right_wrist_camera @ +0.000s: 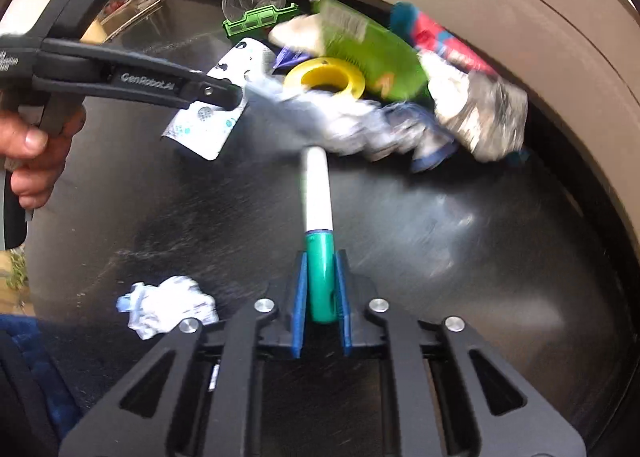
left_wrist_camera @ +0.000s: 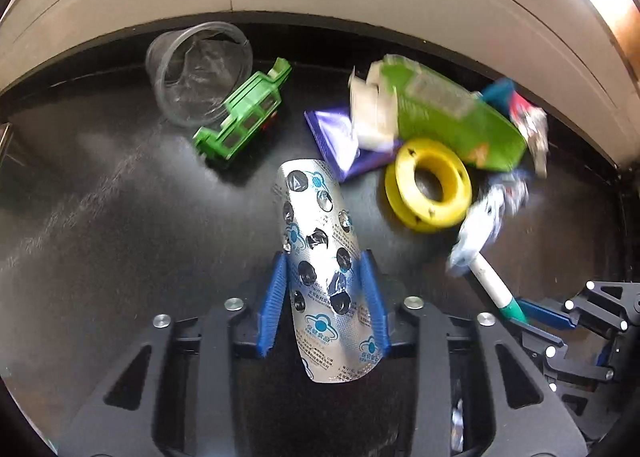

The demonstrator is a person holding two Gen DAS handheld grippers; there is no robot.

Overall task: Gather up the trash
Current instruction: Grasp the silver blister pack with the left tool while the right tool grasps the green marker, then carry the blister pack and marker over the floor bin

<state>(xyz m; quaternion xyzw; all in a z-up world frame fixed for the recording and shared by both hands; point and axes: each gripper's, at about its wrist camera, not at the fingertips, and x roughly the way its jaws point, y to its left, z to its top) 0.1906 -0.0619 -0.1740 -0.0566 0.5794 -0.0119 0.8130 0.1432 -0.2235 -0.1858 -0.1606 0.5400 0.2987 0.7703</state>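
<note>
Clear cup (left_wrist_camera: pixel 200 73) empty; left gripper (left_wrist_camera: pixel 324 297) jaws pinching blister pack (left_wrist_camera: pixel 320 253), right gripper (right_wrist_camera: pixel 320 289) jaws pinching marker (right_wrist_camera: pixel 319 217).

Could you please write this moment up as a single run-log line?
task: collect trash | left gripper: shut on blister pack | right gripper: shut on marker | remaining: yellow ring, green toy, clear cup
</note>
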